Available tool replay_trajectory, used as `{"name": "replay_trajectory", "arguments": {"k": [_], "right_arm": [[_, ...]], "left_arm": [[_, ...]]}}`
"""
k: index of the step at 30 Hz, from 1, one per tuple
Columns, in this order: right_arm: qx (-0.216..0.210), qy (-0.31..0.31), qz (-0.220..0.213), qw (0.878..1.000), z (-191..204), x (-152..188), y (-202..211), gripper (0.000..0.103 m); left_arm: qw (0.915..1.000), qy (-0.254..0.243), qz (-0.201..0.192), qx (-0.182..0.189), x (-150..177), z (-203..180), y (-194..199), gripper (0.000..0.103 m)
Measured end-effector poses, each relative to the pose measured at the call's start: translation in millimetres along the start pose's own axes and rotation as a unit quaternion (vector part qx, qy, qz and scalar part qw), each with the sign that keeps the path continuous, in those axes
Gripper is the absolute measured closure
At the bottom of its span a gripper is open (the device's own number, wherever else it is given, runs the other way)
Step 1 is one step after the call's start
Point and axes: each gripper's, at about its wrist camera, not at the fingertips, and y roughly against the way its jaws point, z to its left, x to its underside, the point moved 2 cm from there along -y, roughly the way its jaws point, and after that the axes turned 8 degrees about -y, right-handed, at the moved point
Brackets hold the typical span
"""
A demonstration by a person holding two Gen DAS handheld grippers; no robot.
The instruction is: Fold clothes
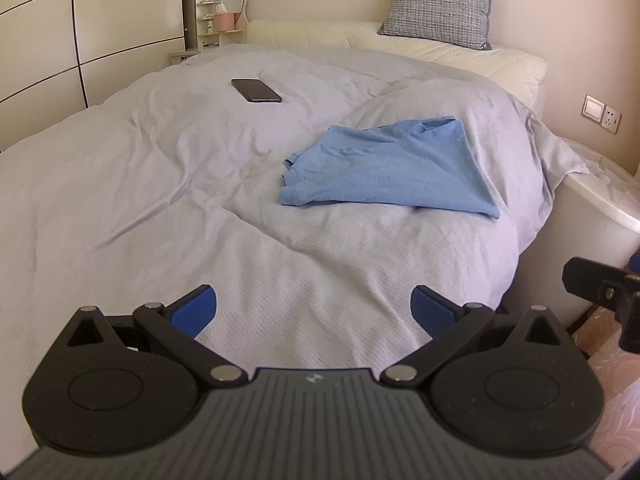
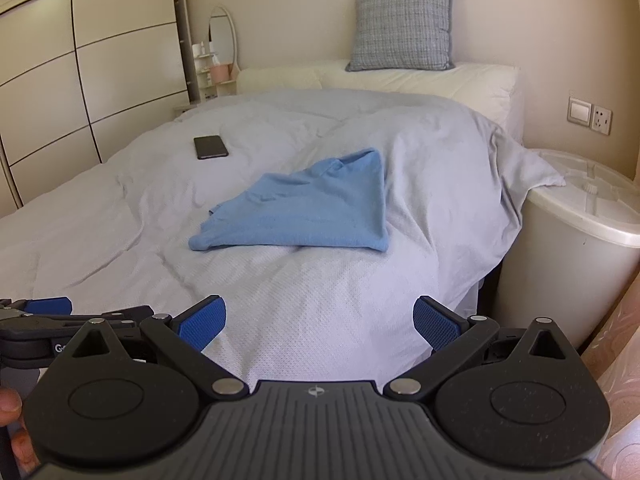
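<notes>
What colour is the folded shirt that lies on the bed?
The shirt is light blue, plain, without pattern. It shows best in the right wrist view.

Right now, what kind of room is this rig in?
A bedroom, almost certainly. A bed with a pale duvet, a grey pillow at its head and a wardrobe alongside show it. The blue shirt lies on the bed.

Soft, even daylight fills both views; shadows are weak, focus is sharp, and the fisheye bends the edges, with dark corners.
</notes>
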Motion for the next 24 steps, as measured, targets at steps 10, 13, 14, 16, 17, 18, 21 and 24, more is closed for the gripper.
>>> {"name": "replay_trajectory", "arguments": {"k": [10, 13, 14, 16, 17, 18, 21, 24], "right_arm": [[0.001, 0.000, -0.005, 1.000, -3.6, 2.2, 14.5, 0.001], [0.005, -0.001, -0.006, 1.000, -8.2, 3.4, 18.6, 0.000], [0.007, -0.003, -0.006, 1.000, -10.8, 3.8, 19.8, 0.000], [0.011, -0.007, -0.006, 1.000, -15.8, 4.6, 22.4, 0.001], [0.013, -0.009, -0.006, 1.000, -18.1, 5.1, 23.8, 0.001], [0.014, -0.010, -0.006, 1.000, -19.8, 5.3, 25.1, 0.001], [0.016, -0.013, -0.008, 1.000, -23.9, 5.5, 28.4, 0.000], [0.015, -0.015, -0.009, 1.000, -25.9, 5.0, 31.4, 0.001]], "left_arm": [[1.0000, 0.002, -0.008, 0.001, 0.0, -3.2, 18.0, 0.001], [0.9999, 0.001, -0.010, -0.001, 1.2, -5.5, 21.7, 0.001], [1.0000, 0.001, -0.010, 0.000, 1.6, -6.6, 22.7, 0.001], [0.9999, -0.003, -0.010, 0.002, 2.6, -9.5, 24.9, 0.001], [0.9999, -0.004, -0.010, 0.001, 3.0, -10.7, 25.8, 0.001], [0.9999, -0.005, -0.009, 0.001, 3.0, -11.8, 26.5, 0.001], [0.9999, -0.009, -0.011, 0.002, 4.2, -15.1, 29.8, 0.001], [0.9999, -0.011, -0.012, 0.002, 4.7, -17.3, 31.6, 0.001]]}}
